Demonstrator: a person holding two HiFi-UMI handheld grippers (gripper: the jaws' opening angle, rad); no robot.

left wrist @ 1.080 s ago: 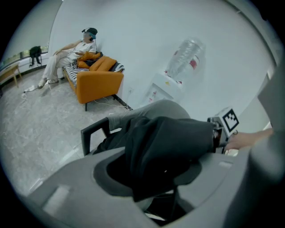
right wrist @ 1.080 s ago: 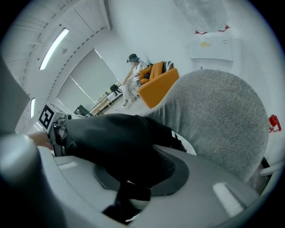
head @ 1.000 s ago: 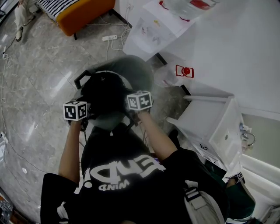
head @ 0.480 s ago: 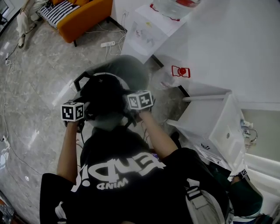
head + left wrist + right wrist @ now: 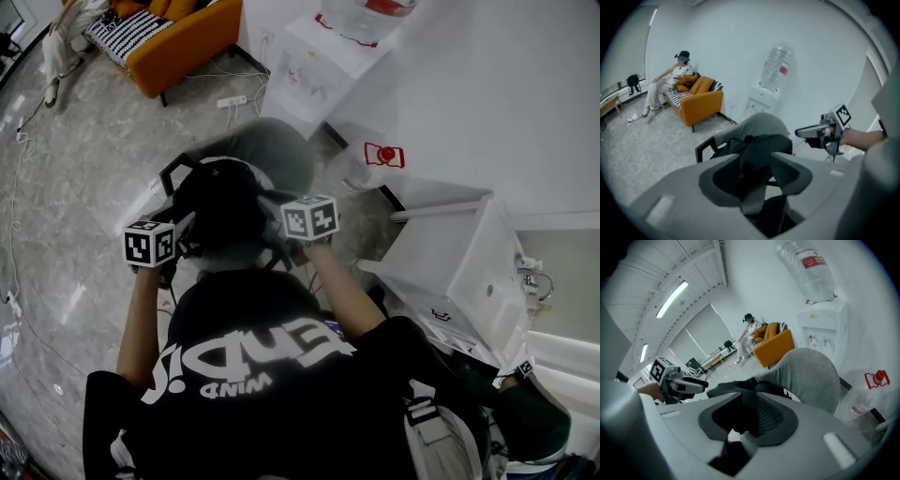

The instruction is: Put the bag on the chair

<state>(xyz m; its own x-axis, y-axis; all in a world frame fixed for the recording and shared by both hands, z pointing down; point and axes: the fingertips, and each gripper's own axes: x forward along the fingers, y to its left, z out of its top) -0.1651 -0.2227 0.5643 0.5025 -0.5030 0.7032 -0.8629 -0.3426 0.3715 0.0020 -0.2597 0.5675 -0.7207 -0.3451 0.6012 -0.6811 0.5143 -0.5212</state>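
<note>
I have the bag point(image 5: 220, 202) by both grippers, over the seat of the grey chair point(image 5: 286, 155), its black bulk in front of the backrest and between the armrests. My left gripper point(image 5: 752, 173) is clamped on a bunch of black fabric and a strap, and its jaws have just been closing a little with that cloth between them. My right gripper point(image 5: 747, 416) is gripping another black strap, which runs up between its pads. I judge this to be the placing step: the bag is at the chair but not yet let go. The next move calls for bringing both sides down evenly so it settles upright against the backrest. Only then should I open both grips and draw back without dragging a strap along. What I cannot see is the seat itself. The bag covers it from the head view, and both gripper views are filled low down by their own jaws. So I cannot tell whether the bag already rests on the seat or hangs just above it. My own shoulders and shirt hide the chair's near edge and its base
</note>
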